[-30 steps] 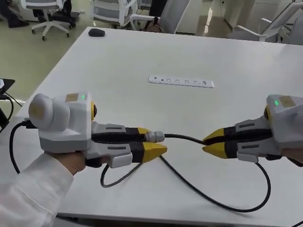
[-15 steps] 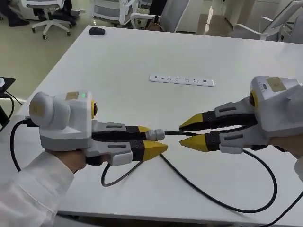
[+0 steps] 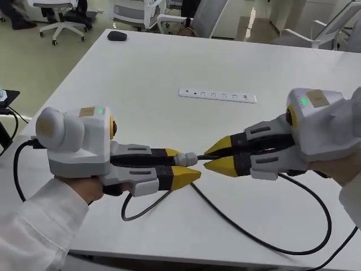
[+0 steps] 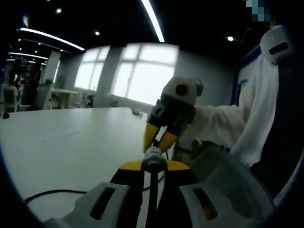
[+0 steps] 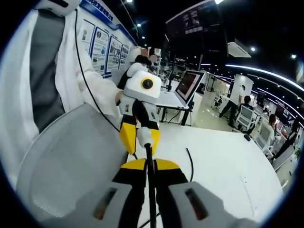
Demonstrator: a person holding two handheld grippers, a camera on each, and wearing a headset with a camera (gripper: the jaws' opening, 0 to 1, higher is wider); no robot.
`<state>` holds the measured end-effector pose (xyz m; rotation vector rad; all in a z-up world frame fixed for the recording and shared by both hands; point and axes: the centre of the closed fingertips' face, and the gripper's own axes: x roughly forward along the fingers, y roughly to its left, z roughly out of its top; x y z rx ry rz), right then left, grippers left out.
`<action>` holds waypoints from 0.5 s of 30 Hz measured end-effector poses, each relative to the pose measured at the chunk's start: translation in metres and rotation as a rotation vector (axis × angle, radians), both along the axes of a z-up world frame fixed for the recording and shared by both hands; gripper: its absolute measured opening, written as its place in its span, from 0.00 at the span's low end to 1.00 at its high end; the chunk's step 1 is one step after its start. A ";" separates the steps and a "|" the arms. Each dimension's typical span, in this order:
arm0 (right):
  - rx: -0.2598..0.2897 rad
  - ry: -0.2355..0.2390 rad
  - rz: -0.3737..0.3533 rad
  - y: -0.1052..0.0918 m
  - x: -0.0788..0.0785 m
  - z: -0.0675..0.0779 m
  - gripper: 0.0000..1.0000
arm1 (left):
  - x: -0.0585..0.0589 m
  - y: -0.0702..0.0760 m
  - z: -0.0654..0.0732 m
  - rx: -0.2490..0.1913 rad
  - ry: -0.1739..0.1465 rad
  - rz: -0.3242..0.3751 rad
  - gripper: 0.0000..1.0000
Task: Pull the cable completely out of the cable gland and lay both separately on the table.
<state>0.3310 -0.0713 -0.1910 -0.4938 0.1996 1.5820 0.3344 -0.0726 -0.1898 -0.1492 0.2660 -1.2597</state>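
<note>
Two risks stand out. At centre frame the left gripper [image 3: 180, 166] clamps the cable gland [image 3: 186, 160], while the right gripper [image 3: 210, 158] straddles the cable [image 3: 248, 237] just beside it, pinch unclear. A weak pinch may slip along the cable; a yank may tear the gland loose.

The left gripper [image 4: 153, 167] with yellow tips squeezes a small grey round cable gland [image 4: 153, 155]. The right gripper [image 4: 158, 142], yellow-tipped too, faces it up close above the white table [image 4: 61, 137].

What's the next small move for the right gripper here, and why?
Probably close the right gripper on the thin black cable: its jaws straddle it with a gap, beside the grey plastic cable gland clamped in the left gripper, cable not yet out.
</note>
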 end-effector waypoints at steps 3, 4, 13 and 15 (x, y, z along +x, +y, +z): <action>0.002 -0.002 0.007 0.000 -0.002 -0.001 0.03 | 0.001 0.001 0.000 -0.001 0.002 0.003 0.16; 0.005 -0.002 0.006 0.000 -0.002 -0.001 0.03 | 0.001 0.001 0.000 -0.003 0.002 0.003 0.16; -0.002 0.003 0.000 -0.004 -0.001 -0.008 0.02 | 0.000 0.000 0.000 -0.001 0.004 0.002 0.16; -0.005 0.008 -0.003 -0.006 0.000 -0.011 0.02 | 0.000 0.000 -0.001 0.001 0.003 0.002 0.16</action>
